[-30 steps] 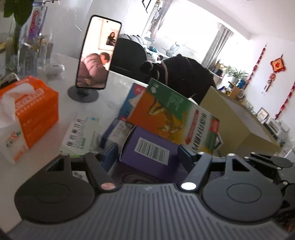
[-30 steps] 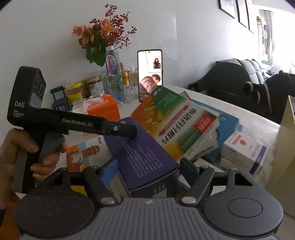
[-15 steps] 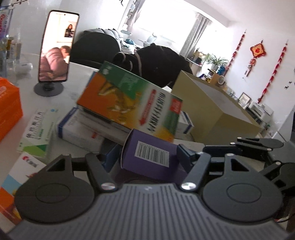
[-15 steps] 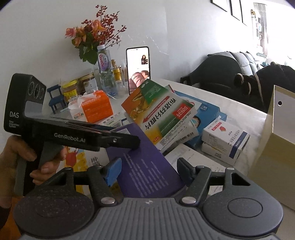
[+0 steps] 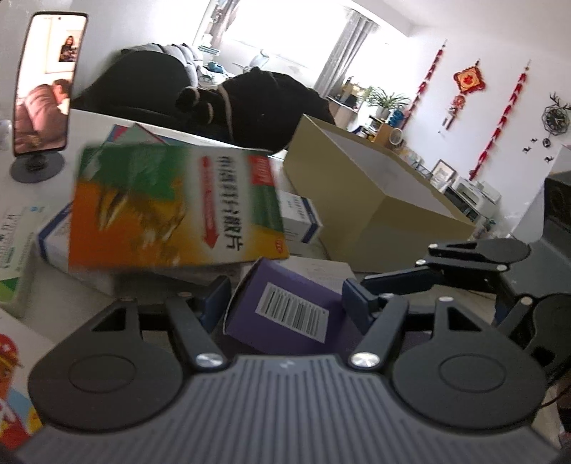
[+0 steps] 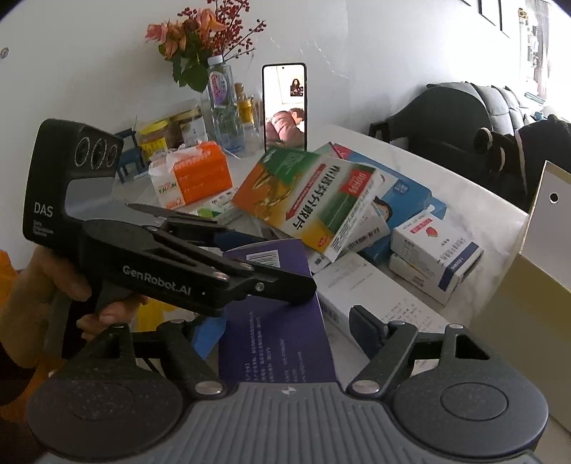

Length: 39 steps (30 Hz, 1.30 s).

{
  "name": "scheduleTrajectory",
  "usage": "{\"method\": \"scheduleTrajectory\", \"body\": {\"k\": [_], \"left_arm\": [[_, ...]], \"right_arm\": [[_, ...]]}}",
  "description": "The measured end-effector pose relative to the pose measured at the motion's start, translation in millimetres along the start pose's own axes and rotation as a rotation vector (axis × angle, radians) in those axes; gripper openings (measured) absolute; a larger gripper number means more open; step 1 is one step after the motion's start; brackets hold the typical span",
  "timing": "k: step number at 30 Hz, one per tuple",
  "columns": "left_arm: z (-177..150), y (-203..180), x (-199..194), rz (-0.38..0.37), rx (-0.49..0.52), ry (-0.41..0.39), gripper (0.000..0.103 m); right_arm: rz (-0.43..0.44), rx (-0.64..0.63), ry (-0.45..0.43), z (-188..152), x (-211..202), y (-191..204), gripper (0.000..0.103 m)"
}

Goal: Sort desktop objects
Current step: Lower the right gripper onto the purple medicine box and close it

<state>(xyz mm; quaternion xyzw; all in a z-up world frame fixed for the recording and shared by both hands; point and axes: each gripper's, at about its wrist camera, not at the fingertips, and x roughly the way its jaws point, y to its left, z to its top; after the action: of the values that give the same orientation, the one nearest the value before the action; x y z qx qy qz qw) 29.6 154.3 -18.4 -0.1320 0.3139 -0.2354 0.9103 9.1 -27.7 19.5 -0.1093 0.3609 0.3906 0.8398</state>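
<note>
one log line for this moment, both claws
left claw: shut on purple box | right claw: open around same box | orange-green box: tilted on pile

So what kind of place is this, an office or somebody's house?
Most likely a home living room: a sofa behind the white table, red hanging decorations on the wall, and a vase of flowers beside food jars.

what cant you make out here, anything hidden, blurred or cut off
- Orange and green box: its print is motion-blurred in the left wrist view.
- Purple box: in the right wrist view the left gripper covers part of its top, and the camera housing hides its near end.
- Tan carton: cut off by the right edge, contents unseen.
- Right gripper: contact with the purple box unclear.
</note>
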Motion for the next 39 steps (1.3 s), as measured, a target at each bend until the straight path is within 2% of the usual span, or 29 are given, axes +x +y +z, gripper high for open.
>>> {"method": "scheduleTrajectory", "body": {"k": [4, 18, 24, 34, 36, 39], "left_arm": [[0.6, -7.2, 9.2, -0.027, 0.020, 0.011, 0.068], [-0.4, -12.9, 25.2, -0.106, -0.023, 0.018, 0.067], [3.7, -12.7, 6.7, -0.037, -0.045, -0.030, 0.075], [5.3, -11.7, -24.3, 0.001, -0.046, -0.101, 0.083], [4.9, -12.3, -27.2, 0.010, -0.044, -0.102, 0.086], [3.6, -10.9, -30.0, 0.023, -0.044, -0.102, 0.086]], "right_arm": [[-0.002, -0.023, 0.024, -0.9, -4.3, -1.0, 0.081], [-0.038, 0.013, 0.216, -3.3, 2.9, 2.6, 0.080], [-0.053, 0.028, 0.298, -4.3, 6.0, 4.2, 0.080], [-0.079, 0.054, 0.436, -6.0, 11.1, 6.8, 0.080], [-0.086, 0.045, 0.454, 9.7, 30.6, 12.1, 0.080], [-0.089, 0.017, 0.458, 11.9, 33.6, 12.5, 0.080]]}}
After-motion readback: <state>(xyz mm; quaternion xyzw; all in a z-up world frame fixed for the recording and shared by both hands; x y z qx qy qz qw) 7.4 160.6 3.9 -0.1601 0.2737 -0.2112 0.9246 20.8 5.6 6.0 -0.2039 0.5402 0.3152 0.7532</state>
